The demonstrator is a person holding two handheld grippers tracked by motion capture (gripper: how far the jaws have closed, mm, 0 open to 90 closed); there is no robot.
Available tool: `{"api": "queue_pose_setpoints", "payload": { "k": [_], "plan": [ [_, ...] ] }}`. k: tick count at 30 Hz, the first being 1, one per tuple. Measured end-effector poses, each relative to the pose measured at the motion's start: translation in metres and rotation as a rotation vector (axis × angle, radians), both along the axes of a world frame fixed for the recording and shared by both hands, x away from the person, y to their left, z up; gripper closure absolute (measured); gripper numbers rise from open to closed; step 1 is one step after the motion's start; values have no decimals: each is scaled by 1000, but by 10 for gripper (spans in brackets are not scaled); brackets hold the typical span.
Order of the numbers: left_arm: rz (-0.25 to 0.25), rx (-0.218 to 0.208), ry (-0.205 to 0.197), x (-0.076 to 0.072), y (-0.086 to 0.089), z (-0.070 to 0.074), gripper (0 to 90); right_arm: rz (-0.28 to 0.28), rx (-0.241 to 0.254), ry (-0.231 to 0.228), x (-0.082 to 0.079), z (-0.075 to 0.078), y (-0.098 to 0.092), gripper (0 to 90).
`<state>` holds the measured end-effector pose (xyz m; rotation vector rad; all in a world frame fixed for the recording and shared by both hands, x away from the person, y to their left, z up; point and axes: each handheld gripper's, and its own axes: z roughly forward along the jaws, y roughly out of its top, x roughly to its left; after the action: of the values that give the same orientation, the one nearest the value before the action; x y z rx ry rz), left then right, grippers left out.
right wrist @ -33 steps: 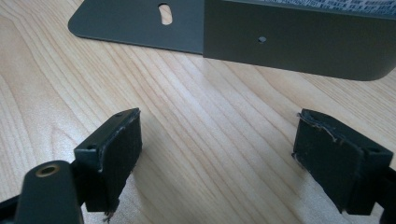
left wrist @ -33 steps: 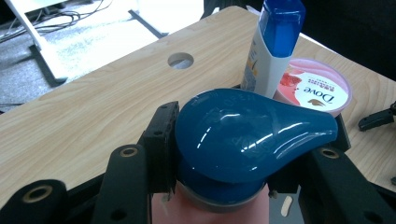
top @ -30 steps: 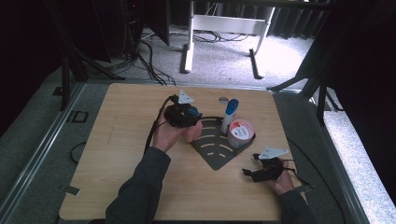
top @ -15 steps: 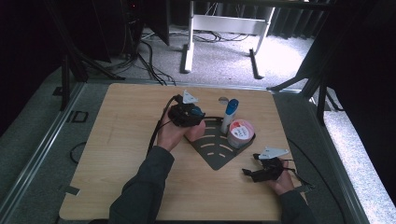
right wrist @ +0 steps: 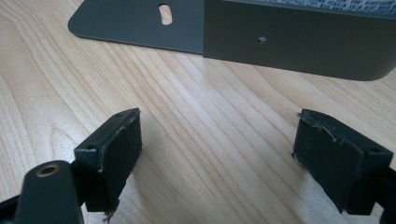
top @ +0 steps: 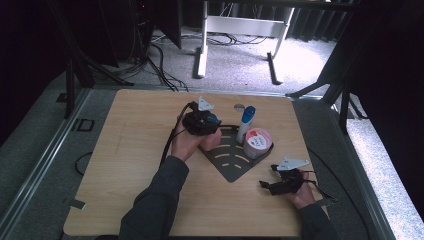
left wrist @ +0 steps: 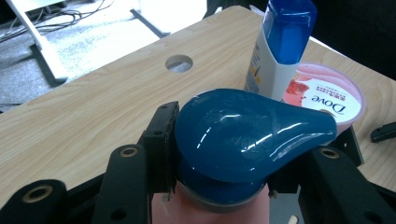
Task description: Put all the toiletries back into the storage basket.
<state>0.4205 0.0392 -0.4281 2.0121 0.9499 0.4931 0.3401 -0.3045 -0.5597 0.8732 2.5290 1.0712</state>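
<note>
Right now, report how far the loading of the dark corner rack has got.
Done: the white tube with a blue cap and the pink Dove tub stand in the dark metal corner rack. In hand: left gripper clamps a blue-capped bottle over the rack. Left: setting it down. Right gripper idles open.

Left half of table [top: 125, 150] bare wood, free passage there. Rack [top: 235, 162] in table middle-right: back part crowded, upright white tube with blue cap [top: 245, 124] just beside Dove tub [top: 258, 142], left gripper [top: 202, 124] with blue-capped bottle [left wrist: 247, 130] just left of them. Front wedge of rack flat, passable overhead. Right gripper [top: 270, 184] sits near front right, jaws apart over bare wood, rack wall [right wrist: 299, 46] ahead blocks straight path. Hole in table [left wrist: 179, 63] behind tube.
</note>
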Motion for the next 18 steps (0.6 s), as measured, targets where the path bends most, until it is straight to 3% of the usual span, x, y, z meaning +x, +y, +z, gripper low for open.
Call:
{"api": "queue_pose_setpoints", "payload": {
  "k": [4, 12, 18],
  "plan": [
    [7, -8, -2, 2, -2, 0, 529, 0, 0, 0, 0, 0, 0, 151],
    [7, 25, -4, 5, -12, -2, 529, 0, 1, 0, 0, 0, 0, 151],
    [-1, 24, -4, 7, -20, -2, 529, 1, 0, -1, 0, 0, 0, 151]
  ]
}}
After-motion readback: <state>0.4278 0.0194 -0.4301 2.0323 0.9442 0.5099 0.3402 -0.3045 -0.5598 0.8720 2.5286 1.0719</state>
